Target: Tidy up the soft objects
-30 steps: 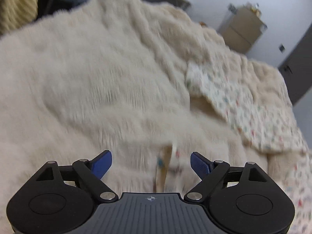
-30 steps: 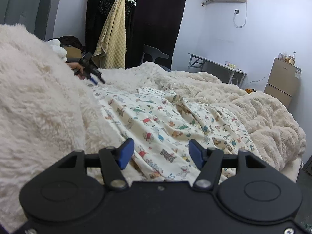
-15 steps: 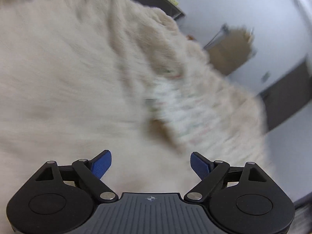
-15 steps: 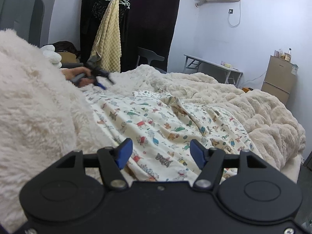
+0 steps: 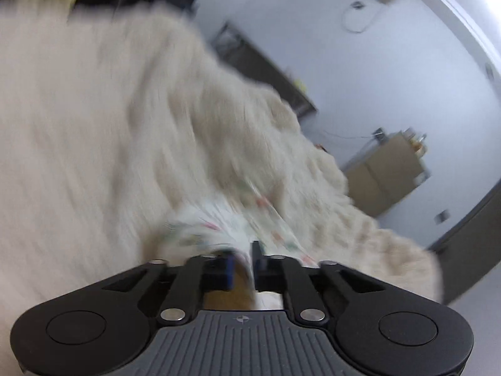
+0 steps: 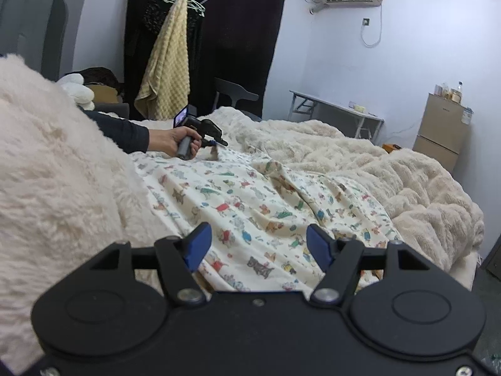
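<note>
Pinching a far corner of the printed sheet on the bed, the left gripper is hemmed by the fluffy cream blanket, while the right gripper hovers over the sheet's near edge, jaws opening, nothing between them.

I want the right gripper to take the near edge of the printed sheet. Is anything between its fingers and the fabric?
Nothing visible blocks it. The right gripper, jaws opening, hangs over the printed sheet, bare there. The fluffy blanket lies beside it; the left gripper pinches the far edge.
</note>
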A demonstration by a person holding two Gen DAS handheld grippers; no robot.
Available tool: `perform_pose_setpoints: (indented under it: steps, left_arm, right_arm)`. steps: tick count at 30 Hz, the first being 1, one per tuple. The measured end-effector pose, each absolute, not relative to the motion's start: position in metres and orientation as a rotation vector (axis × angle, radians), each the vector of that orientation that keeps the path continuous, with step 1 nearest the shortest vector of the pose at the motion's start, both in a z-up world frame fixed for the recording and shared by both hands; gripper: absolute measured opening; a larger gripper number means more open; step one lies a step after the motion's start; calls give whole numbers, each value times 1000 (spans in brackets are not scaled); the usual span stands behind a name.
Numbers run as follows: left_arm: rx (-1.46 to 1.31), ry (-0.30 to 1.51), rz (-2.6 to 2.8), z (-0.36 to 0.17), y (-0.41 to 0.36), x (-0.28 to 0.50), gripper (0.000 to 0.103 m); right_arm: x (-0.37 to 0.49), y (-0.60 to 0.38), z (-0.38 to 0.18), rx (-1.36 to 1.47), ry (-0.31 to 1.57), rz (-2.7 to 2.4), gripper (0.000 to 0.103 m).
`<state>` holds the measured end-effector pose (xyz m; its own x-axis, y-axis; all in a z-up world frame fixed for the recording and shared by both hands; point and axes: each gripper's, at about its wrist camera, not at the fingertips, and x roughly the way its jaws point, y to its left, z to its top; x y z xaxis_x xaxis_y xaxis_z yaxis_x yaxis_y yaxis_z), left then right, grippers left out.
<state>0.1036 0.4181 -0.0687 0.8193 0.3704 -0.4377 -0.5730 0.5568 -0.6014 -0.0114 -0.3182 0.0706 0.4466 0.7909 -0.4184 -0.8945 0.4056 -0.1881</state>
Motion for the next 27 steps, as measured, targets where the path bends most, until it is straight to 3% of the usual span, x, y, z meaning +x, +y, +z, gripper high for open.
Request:
perform_pose_setpoints:
  steps: [5, 6, 7, 8, 10, 12, 15, 18, 22, 23, 25, 27]
  left_arm:
    - [-618, 309, 728, -28, 450, 48, 5]
    - [-593, 352, 739, -23, 453, 40, 19]
    - [-577, 391, 743, -18, 455, 32, 41]
    - [-557, 449, 732, -13, 457, 22, 52]
    - [-502, 513, 636, 0, 454, -10, 87]
    - [-459, 564, 443, 4, 441, -57, 92]
    - [-441, 643, 336, -11, 431, -102, 92]
    - [-513, 743, 260, -45, 429, -147, 82]
    - [-630, 746, 86, -82, 417, -177, 75]
    - [-638, 763, 60, -91, 414, -171, 69]
    - [-545, 847, 99, -108, 394, -147, 21]
    - [-459, 879, 195, -106, 390, -139, 7]
  right_arm:
    - [-11, -315, 68, -437, 291, 1069, 67]
    - [-11, -314, 68, -445, 291, 1065, 67]
    - [-12, -314, 68, -447, 288, 1066, 67]
    - [-12, -314, 69, -447, 285, 1067, 68]
    - [-13, -314, 70, -445, 278, 1067, 69]
    - [-14, -314, 72, -441, 274, 1060, 70]
    - [-14, -315, 72, -428, 275, 1062, 70]
    - [-12, -312, 71, -424, 283, 1058, 71]
    - [-11, -308, 68, -435, 295, 1057, 71]
    - [-10, -306, 67, -436, 297, 1058, 71]
    - [-10, -305, 67, -439, 299, 1049, 71]
    - [-12, -304, 67, -444, 297, 1043, 71]
